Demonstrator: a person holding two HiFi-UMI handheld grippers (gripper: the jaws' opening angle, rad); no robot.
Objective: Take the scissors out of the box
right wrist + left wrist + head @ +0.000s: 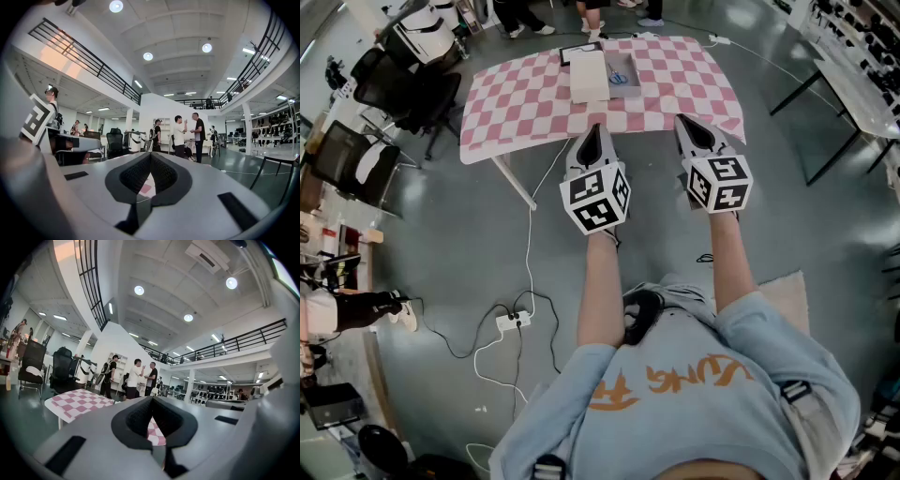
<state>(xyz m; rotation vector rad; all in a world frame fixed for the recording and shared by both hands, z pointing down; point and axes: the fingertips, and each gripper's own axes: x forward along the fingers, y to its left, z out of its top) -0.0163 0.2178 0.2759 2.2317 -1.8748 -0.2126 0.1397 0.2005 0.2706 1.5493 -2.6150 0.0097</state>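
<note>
Head view: we see the left gripper [592, 133] and the right gripper [697, 131] held out level, side by side, over the grey floor. Their tips reach about the near edge of the table [502, 141] and touch nothing. Both pairs of jaws are closed tip to tip with nothing in them. The table has a pink-and-white checked cloth [525, 94]. The box [635, 66] sits open at the far middle of the table. The scissors [621, 79] lie inside it, small in this view, with bluish handles. A white lid [590, 75] lies just left of the box, touching or nearly touching it. A power strip [514, 321] with white cable lies on the floor near the person, to the left. An office chair [412, 89] stands left of the table.

Left gripper view: the left gripper [151, 400] has its jaws pressed together and holds nothing. We see checked cloth [75, 401] ahead and to the left, and a bit more through the notch below the tips. The box and scissors can't be made out here. People [136, 378] stand far behind, and an office chair [63, 369] is at far left.

Right gripper view: the right gripper [150, 158] has its jaws fully together and is empty. A sliver of pink cloth [143, 189] shows under the tips. The left gripper's marker cube [37, 121] is at the left edge. People [187, 131] stand far off in the middle.
</note>
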